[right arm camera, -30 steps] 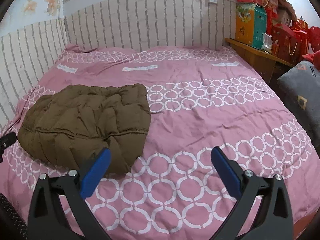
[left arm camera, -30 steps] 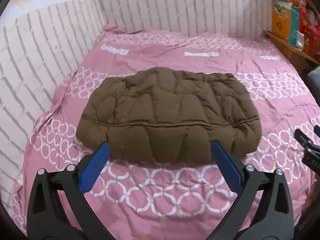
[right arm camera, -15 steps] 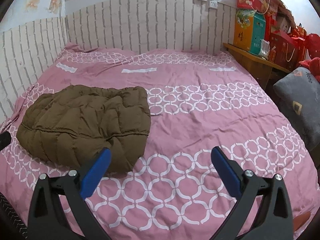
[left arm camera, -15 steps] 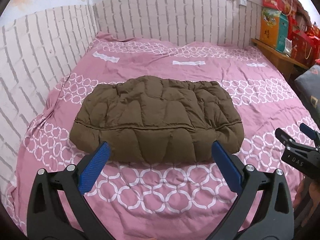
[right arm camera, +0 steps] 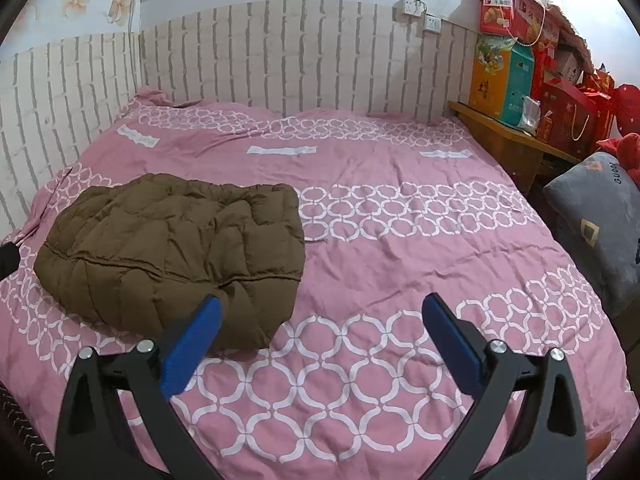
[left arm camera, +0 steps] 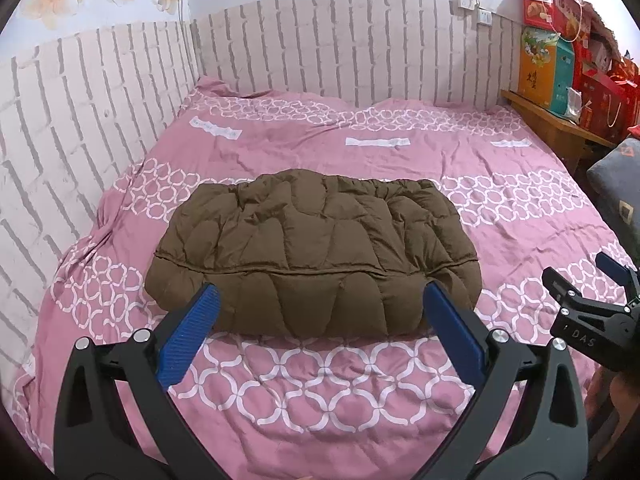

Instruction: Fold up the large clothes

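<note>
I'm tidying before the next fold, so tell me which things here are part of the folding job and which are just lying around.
Part of the job:
brown padded jacket, folded on the bed
pink bedspread, the folding surface
left claw and right claw, both open

Just lying about:
grey cushion
gift boxes on the wooden shelf

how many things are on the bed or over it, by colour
brown: 1, the folded brown quilted puffer jacket
pink: 1, the pink bedspread with white ring pattern
black with blue pads: 2, the left gripper and the right gripper, both open and empty
total: 4
</note>
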### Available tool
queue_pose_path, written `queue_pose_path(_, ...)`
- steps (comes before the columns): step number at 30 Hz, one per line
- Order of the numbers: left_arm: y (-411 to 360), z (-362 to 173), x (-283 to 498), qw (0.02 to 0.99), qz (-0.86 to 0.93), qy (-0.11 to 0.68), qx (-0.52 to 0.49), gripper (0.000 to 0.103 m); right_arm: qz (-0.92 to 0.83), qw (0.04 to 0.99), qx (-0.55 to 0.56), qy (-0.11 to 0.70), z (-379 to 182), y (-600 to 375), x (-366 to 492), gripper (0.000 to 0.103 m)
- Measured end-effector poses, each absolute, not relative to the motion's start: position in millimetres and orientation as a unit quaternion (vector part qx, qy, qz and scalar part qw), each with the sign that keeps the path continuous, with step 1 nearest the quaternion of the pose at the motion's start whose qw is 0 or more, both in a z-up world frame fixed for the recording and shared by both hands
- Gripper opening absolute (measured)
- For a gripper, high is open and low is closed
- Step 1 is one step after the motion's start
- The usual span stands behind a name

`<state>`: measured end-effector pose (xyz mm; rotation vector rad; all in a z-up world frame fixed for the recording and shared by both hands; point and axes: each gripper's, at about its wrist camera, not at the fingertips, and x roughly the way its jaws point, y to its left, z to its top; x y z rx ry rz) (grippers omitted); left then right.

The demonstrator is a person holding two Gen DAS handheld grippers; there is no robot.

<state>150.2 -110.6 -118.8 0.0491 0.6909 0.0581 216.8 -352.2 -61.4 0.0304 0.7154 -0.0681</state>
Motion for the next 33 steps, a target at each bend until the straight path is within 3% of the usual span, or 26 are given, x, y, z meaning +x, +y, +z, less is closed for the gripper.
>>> queue_pose_path(33, -104.7, -111.2, 150.0, 0.943, 0.026, 0.332, 0.024, 0.1, -0.032, 0.94, 0.014, 0.338, -55.2, -349.1, 212.8, 0.1)
